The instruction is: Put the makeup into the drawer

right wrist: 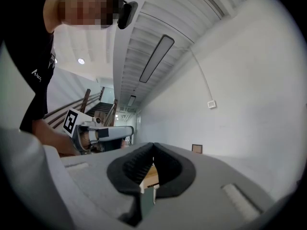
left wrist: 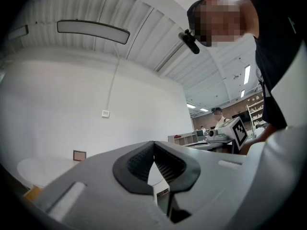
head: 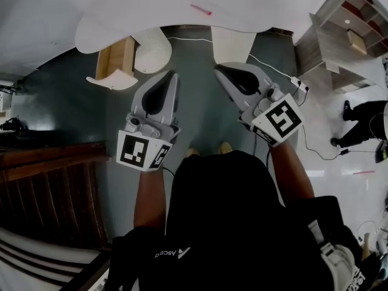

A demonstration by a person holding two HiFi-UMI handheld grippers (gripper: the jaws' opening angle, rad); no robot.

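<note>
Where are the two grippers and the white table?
left gripper (head: 174,75): head view, on its shut tips.
right gripper (head: 217,69): head view, on its shut tips.
table (head: 151,5): head view, on its bare top.

White tabletop w/ red mark, grey floor, shelf unit at rt, wooden stair rail at lt

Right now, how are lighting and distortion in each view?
Head view: dim, fisheye-curved; white tabletop bright, dark torso fills the bottom. Left gripper view: evenly lit, ceiling lamp bowed, corners black. Right gripper view: same bowing; right tool sharp.
</note>
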